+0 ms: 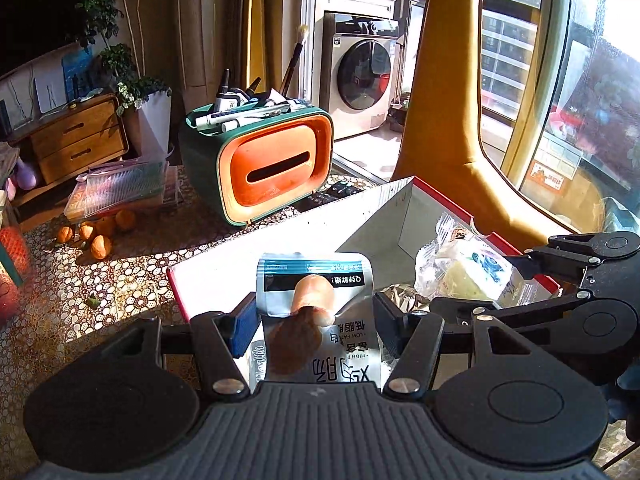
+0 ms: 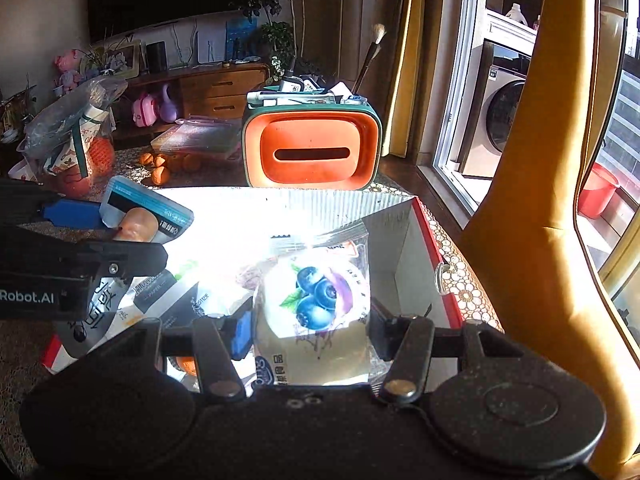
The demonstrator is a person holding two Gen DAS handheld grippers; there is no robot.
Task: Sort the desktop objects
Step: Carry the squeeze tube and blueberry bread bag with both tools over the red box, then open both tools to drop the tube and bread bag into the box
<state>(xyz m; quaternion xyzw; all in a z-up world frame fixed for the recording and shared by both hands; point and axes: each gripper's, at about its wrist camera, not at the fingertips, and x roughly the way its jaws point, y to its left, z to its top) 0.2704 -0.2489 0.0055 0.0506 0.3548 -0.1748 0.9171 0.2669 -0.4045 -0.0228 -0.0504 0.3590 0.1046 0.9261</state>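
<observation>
here a sausage packet (image 1: 316, 300) is clamped between the pads of the left hand-held gripper (image 1: 316, 320), held over the near left part of the red-edged box (image 1: 460, 204). a blueberry snack bag (image 2: 316, 300) is gripped by the right hand-held gripper (image 2: 312, 332) above the box's middle. behind the box an orange tissue holder (image 2: 312, 152) is seen on the table (image 1: 120, 280).

Sun glare washes out the far inner wall of the red-edged box (image 2: 404, 232), so nothing there can be read. The blueberry packet (image 2: 316, 300) hides the box's floor behind it, and its lower end is covered by the right gripper's (image 2: 310, 338) body. The sausage pouch (image 1: 316, 300) likewise disappears under the left gripper (image 1: 316, 322).
</observation>
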